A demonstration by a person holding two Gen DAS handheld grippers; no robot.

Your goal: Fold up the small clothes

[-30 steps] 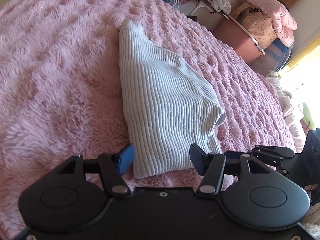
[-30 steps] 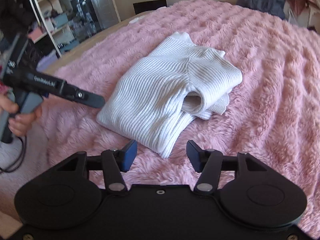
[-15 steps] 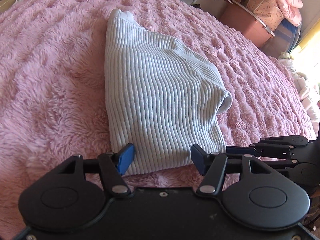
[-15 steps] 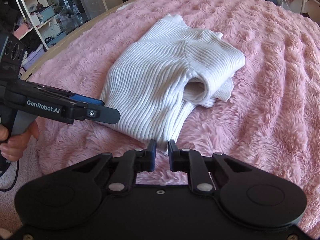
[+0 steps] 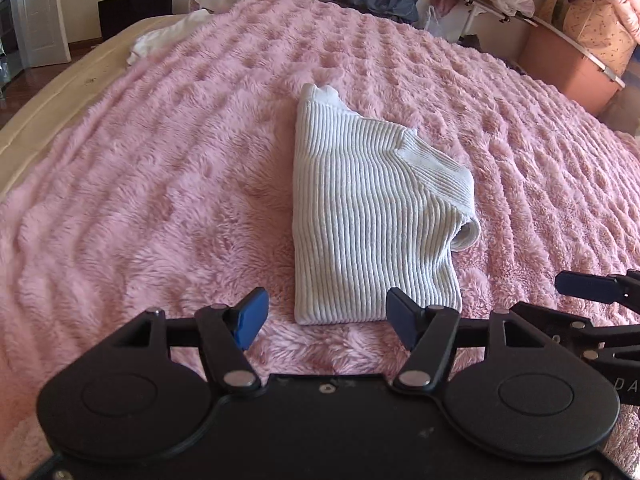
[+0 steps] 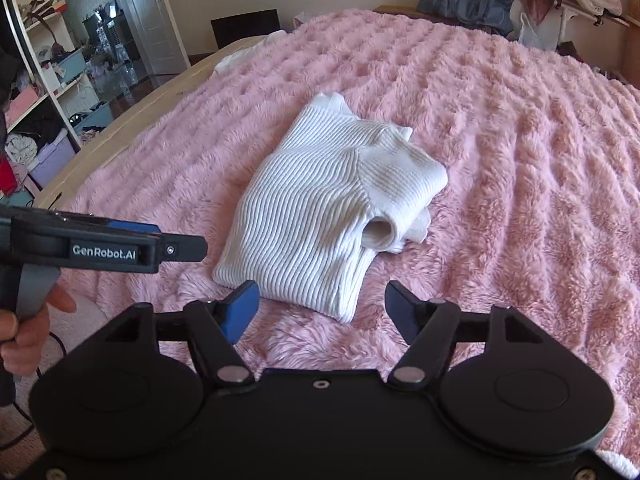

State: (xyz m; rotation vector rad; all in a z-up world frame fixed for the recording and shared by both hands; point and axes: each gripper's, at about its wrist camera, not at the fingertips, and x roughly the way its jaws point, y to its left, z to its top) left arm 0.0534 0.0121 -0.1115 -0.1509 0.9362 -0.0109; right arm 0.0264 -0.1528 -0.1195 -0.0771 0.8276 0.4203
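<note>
Both grippers hang above the near edge of the bed with nothing between their fingers. On the left gripper [image 5: 327, 316] the jaws stand wide apart and are opening further; its blue pads frame the near hem of the folded sweater [image 5: 372, 220] in the wrist view without touching it. On the right gripper [image 6: 322, 312] the jaws are also apart and opening, empty, with the sweater's near corner showing in the gap beyond them.

That white ribbed sweater [image 6: 332, 216] lies folded into a compact bundle on the pink fluffy blanket [image 5: 140, 184], roughly at the middle of the bed, well away from its side edges. A rolled cuff or collar opening pokes out at the bundle's right side, and a small flap of fabric sticks out at its far end.

From the right wrist view the left gripper [image 6: 178, 249] enters from the left edge, held by a hand [image 6: 28, 332] on its grey handle, and points toward the sweater's near left corner. Another white garment [image 5: 168, 36] lies at the bed's far left corner.
</note>
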